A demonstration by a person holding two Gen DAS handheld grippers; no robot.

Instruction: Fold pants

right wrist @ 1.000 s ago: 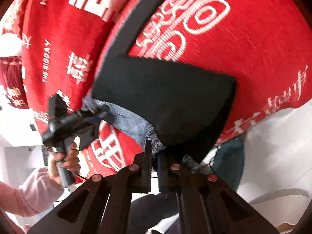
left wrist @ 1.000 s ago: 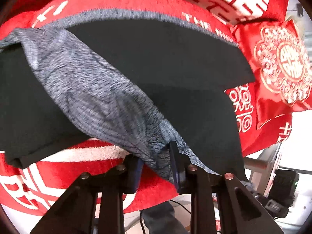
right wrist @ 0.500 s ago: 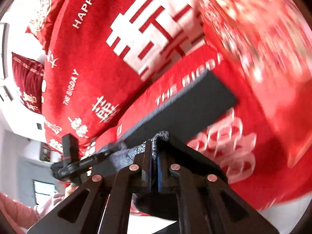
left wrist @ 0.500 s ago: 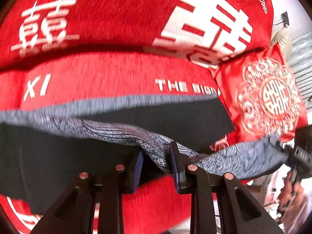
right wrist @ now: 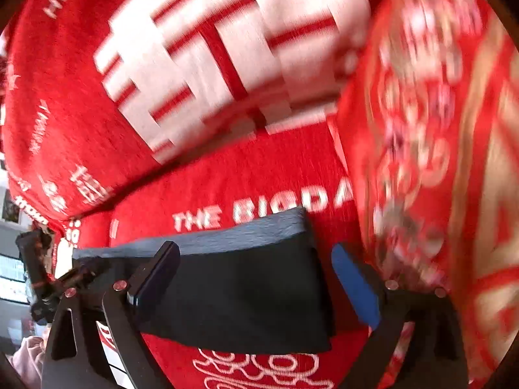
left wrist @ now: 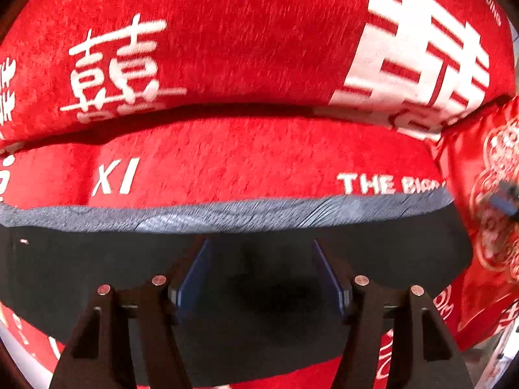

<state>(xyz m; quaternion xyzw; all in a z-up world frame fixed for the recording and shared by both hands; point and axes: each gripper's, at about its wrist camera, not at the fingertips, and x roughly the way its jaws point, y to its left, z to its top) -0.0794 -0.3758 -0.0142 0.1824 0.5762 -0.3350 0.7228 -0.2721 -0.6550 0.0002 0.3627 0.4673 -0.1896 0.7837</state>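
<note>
Since a second ago both of our grippers have let go of the grey hem they were pinching, and the pants (left wrist: 246, 259) now lie flat as one long folded band across the sofa seat (left wrist: 227, 165).

We see the pants as smooth black cloth with a heathered grey strip (left wrist: 227, 215) running along the far edge, its weave finely streaked. Beneath them is a plush red cover (left wrist: 246, 48) with a short nap, printed with white characters and lettering. At the right stands a shiny red embroidered cushion (right wrist: 431, 149), blurred in the right wrist view.

Our left gripper (left wrist: 259, 275) has its jaws opening, spread apart above the black cloth, which fills the gap behind them; we cannot see either pad pressing on it. Our right gripper (right wrist: 256, 278) has its jaws opening wide, the blue-faced pads straddling the right end of the folded band without clamping it. The other handheld gripper shows at the far left of the right wrist view.
</note>
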